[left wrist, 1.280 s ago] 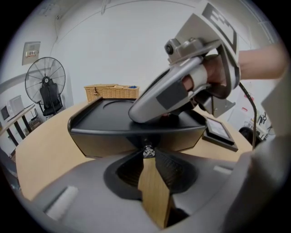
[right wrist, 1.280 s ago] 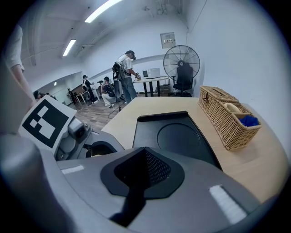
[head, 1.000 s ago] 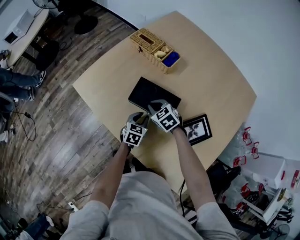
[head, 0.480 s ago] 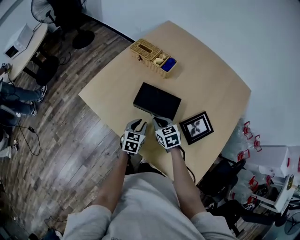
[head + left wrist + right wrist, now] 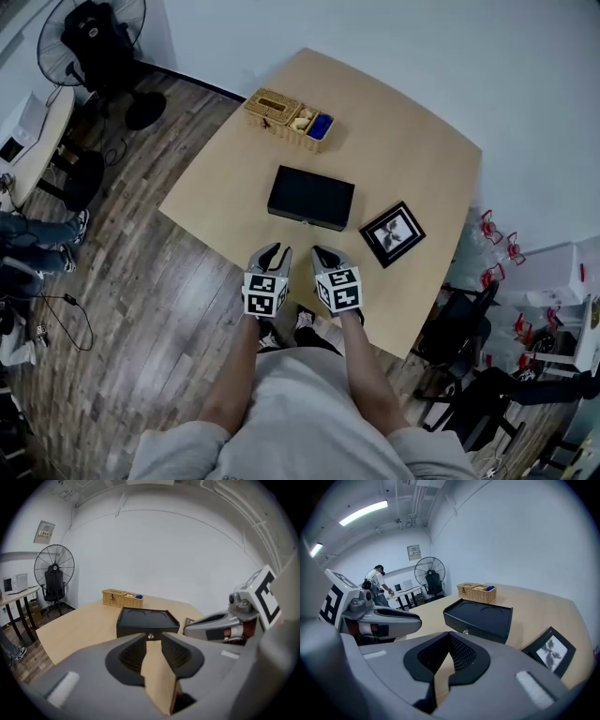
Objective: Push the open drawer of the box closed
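Note:
A flat black box point(image 5: 311, 198) lies in the middle of the light wooden table point(image 5: 412, 141). Its drawer front sits flush with the box, and a small knob point(image 5: 151, 636) shows on it. Both grippers hover side by side over the table's near edge, apart from the box. My left gripper point(image 5: 271, 253) has its jaws a little apart, with only table showing in the gap point(image 5: 151, 639). My right gripper point(image 5: 324, 254) has its jaws meeting at the tips point(image 5: 449, 634) and holds nothing. In the right gripper view the box point(image 5: 480, 616) lies ahead, slightly to the right.
A wicker basket point(image 5: 281, 112) with a blue and a yellowish item stands at the table's far side. A black picture frame point(image 5: 393, 233) lies right of the box. A fan point(image 5: 94, 37) and a desk stand on the wood floor to the left. A person point(image 5: 375, 581) stands far back.
Both grippers have drawn back from the box to the table's near edge. A second ago the right gripper was at the box's front. The head view has pulled back.

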`<state>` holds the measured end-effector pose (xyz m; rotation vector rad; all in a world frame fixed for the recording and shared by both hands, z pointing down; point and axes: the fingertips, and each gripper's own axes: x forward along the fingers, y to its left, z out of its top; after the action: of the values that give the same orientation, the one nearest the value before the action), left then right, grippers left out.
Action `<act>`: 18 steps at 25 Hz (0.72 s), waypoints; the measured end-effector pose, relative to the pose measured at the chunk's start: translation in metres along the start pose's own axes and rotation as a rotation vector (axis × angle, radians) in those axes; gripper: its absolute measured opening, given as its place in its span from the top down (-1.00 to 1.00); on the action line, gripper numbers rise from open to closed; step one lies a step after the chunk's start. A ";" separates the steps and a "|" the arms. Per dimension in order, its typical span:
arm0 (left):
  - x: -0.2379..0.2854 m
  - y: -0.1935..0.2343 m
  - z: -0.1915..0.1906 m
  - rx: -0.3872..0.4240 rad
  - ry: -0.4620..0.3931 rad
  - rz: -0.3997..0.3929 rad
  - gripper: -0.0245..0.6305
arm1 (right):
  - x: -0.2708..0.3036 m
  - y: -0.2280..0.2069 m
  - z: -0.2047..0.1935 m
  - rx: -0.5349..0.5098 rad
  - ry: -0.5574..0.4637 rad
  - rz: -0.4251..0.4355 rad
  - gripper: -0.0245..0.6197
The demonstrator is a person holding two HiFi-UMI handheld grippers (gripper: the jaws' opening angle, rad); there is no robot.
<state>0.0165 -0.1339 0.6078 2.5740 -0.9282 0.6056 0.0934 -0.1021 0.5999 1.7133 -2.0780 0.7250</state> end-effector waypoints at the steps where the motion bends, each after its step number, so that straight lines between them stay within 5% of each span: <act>1: -0.007 0.001 0.001 -0.003 -0.010 -0.003 0.45 | -0.005 0.003 -0.001 0.020 -0.013 -0.010 0.92; 12: -0.060 0.000 -0.005 0.048 -0.065 -0.074 0.45 | -0.050 0.042 -0.034 0.157 -0.108 -0.153 0.92; 18: -0.083 0.001 -0.022 0.068 -0.105 -0.073 0.48 | -0.064 0.068 -0.051 0.158 -0.138 -0.162 0.92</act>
<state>-0.0481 -0.0814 0.5853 2.7098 -0.8559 0.4946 0.0376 -0.0120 0.5938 2.0444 -1.9848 0.7569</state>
